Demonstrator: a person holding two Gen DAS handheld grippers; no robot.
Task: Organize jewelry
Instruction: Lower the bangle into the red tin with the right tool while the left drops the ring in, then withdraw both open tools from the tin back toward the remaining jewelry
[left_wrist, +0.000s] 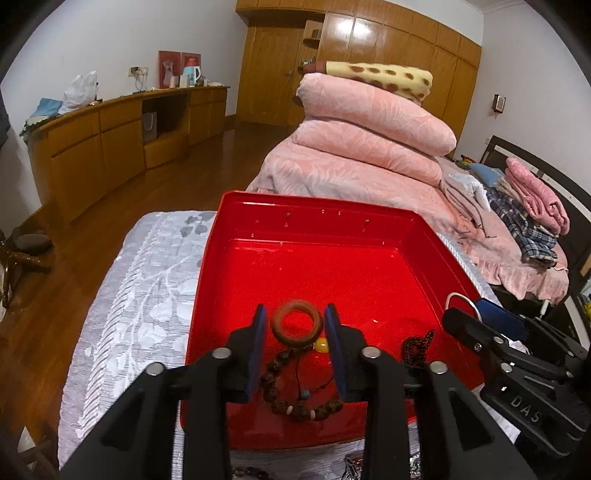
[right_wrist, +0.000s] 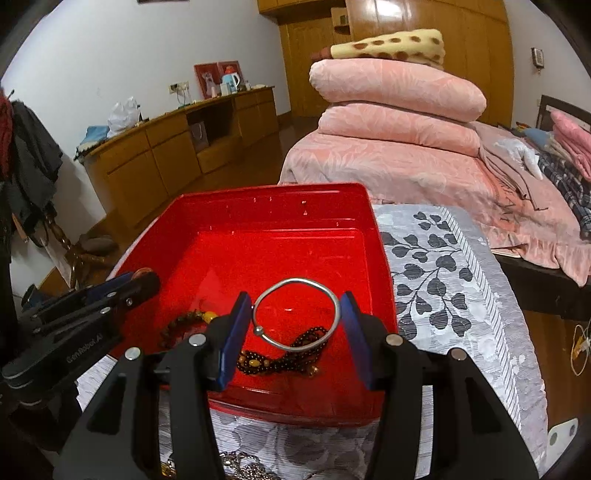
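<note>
Grey leaf-patterned cloth (right_wrist: 443, 280) carries a red tray (right_wrist: 380, 258) low in frame. Inside lie a wooden ring (left_wrist: 297, 322) and silver bangle (right_wrist: 295, 314) (each loose between parted jaws): left hand-held gripper (left_wrist: 295, 325) open, right hand-held gripper (right_wrist: 295, 317) open.

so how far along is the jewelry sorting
Done: a beaded bracelet and dark bead strand lie in the red tray. In hand: a wooden ring between the left gripper jaws, a silver bangle between the right gripper jaws, both over the tray, apparently unclamped. Left: chains on the cloth by the tray's near edge.
</note>
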